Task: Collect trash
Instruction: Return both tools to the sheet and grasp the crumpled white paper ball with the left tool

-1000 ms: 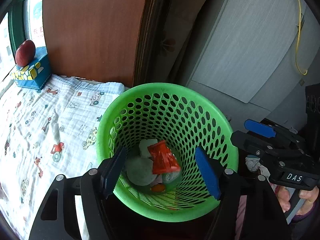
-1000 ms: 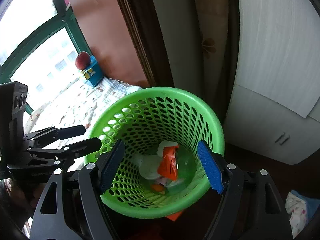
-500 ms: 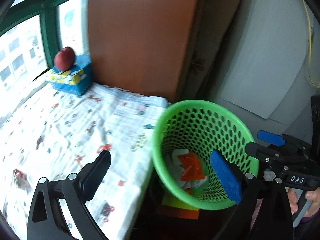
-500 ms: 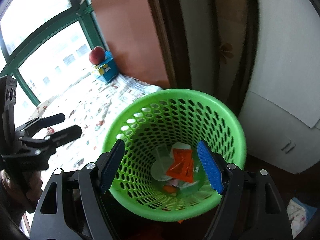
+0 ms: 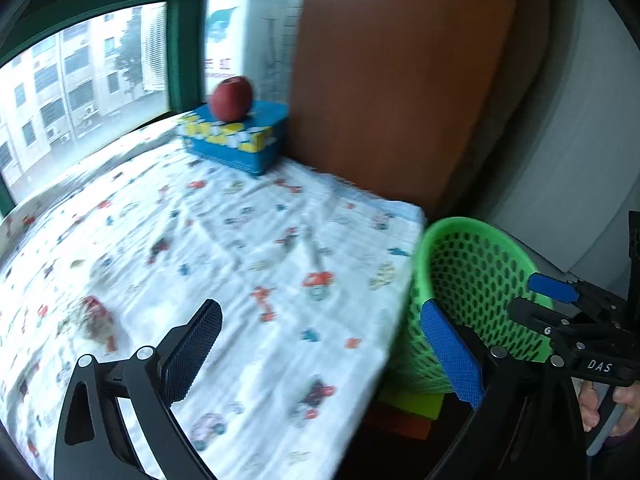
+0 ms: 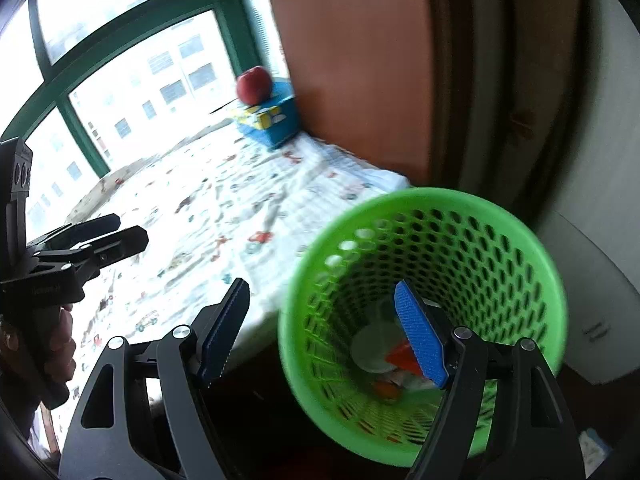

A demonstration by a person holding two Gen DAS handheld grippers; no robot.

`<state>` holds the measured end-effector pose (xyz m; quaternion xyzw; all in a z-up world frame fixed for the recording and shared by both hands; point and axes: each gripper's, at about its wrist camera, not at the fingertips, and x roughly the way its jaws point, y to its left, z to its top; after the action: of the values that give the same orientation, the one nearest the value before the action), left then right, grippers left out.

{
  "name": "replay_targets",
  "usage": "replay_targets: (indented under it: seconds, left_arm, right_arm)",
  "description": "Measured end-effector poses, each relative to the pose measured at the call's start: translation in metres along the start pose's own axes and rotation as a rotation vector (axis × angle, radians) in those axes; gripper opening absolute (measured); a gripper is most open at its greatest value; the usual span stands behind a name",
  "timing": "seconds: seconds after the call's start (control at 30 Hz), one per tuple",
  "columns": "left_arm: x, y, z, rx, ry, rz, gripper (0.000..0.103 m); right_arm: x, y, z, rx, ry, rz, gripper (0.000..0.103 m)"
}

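1. Beside the table point(image 5: 248, 240), just off the edge of its printed cloth, stands the green basket point(image 6: 424, 268); in its bottom lie a white disc and an orange wrapper point(image 6: 400, 356).
2. The left gripper point(image 5: 320, 344) hangs over the cloth, jaws spread and holding nothing.
3. The right gripper point(image 6: 320, 332) straddles the basket's rim, likewise spread and bare.
4. A crumpled reddish scrap point(image 5: 94, 320) (blurred) lies on the cloth.
5. At the far corner an apple point(image 5: 231, 98) sits on a blue box point(image 5: 236, 140).
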<state>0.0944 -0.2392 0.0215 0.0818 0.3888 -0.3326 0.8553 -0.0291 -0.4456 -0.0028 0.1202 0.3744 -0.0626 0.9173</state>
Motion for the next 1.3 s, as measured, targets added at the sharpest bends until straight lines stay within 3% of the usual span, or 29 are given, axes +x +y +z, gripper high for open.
replay_targets:
  seconds: [0.4,0.87,0.97,1.03,1.1,1.3]
  left_arm:
    - [-0.015,0.083,-0.018,-0.02,0.014,0.177,0.096]
    - [0.011,0.191,-0.029,-0.19,0.066,0.288,0.092]
    - [0.026,0.212,-0.029,-0.231,0.099,0.282,0.081]
    - [0.034,0.227,-0.031,-0.277,0.114,0.268,0.077]
    - [0.043,0.24,-0.033,-0.315,0.127,0.258,0.075]
    - [0.063,0.256,-0.038,-0.339,0.163,0.225,0.067]
  right_arm:
    - [0.04,0.08,0.014,-0.114,0.039,0.1,0.075]
    - [0.083,0.144,0.017,-0.177,0.088,0.18,0.075]
    - [0.093,0.151,0.018,-0.178,0.104,0.188,0.075]
    - [0.1,0.156,0.02,-0.179,0.112,0.192,0.075]
    - [0.107,0.16,0.021,-0.18,0.12,0.199,0.082]
    - [0.132,0.179,0.026,-0.185,0.151,0.205,0.082]
